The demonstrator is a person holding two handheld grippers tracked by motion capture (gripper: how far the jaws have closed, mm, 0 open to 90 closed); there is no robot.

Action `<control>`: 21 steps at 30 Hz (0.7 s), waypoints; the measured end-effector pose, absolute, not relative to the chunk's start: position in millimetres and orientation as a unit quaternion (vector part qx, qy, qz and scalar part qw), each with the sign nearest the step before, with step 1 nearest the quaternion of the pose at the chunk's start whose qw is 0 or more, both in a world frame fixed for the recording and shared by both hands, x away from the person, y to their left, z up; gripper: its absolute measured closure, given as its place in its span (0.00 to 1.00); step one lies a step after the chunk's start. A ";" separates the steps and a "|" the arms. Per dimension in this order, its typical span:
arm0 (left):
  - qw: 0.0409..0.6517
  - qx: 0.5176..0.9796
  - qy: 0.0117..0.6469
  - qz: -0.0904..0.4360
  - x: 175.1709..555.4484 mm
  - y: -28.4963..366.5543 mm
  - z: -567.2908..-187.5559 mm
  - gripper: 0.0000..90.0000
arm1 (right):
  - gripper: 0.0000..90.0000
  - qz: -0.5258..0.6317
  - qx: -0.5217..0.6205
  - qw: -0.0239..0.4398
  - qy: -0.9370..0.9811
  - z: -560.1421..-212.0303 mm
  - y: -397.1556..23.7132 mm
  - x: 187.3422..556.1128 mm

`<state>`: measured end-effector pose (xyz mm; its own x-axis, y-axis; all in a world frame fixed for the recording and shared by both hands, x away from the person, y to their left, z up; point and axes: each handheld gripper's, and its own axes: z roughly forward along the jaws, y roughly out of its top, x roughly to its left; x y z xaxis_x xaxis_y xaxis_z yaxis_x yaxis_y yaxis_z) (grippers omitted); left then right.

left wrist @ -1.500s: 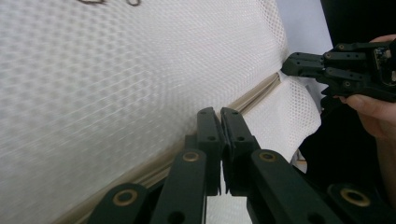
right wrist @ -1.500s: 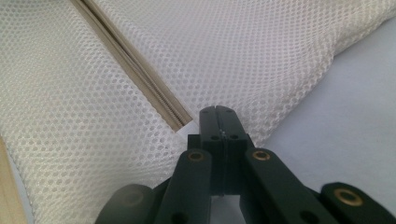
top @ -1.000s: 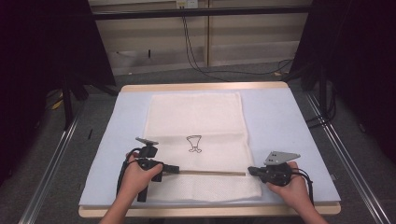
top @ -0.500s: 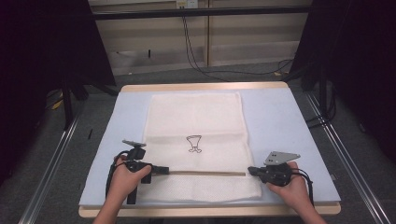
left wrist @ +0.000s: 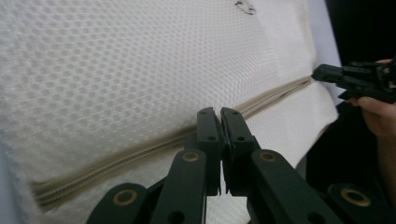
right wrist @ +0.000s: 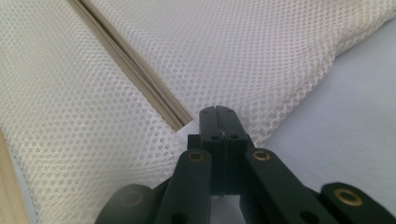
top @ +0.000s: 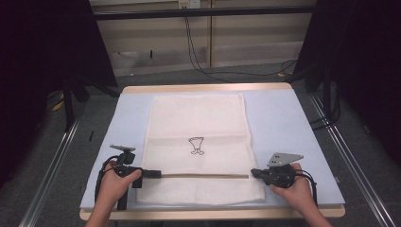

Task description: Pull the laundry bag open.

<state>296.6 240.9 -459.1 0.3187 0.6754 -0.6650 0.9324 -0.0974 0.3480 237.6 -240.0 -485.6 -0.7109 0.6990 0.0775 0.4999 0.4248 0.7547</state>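
Since the earlier frame, the left gripper (top: 156, 173) has travelled leftward along the zipper (top: 203, 175), from a point inside the mesh bag's (top: 196, 118) left edge to that edge itself, while the right gripper (top: 255, 173) has kept its place at the zipper's right end. Both grippers are closed: in the left gripper view the left gripper (left wrist: 220, 112) has its jaws pressed together over the zipper (left wrist: 140, 149), though whether a slider is pinched between them cannot be told; in the right gripper view the right gripper (right wrist: 218, 111) has its jaws shut just beside the end of the zipper (right wrist: 140, 77), seemingly nipping the bag's mesh. The mesh bag lies flat on the surface (top: 279, 118), which is covered in pale blue, with the zipper running across the bag's near part and a small black emblem (top: 196, 145) printed just beyond the zipper.
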 end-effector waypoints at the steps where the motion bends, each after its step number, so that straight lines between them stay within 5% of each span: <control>1: 0.367 0.723 0.561 -0.164 296.6 243.2 -458.7 0.97 | 1.00 0.397 0.359 0.127 0.835 -485.5 -239.8 237.5; 21: 0.367 0.681 0.611 -0.164 293.1 309.0 -465.9 0.97 | 1.00 0.397 0.356 0.128 0.836 -485.4 -239.6 236.9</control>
<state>293.1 309.0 -465.9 0.1984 0.7128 -0.6727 0.9539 0.0173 0.2997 236.9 -239.6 -485.4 -0.7133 0.6975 0.0687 0.4940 0.4308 0.7552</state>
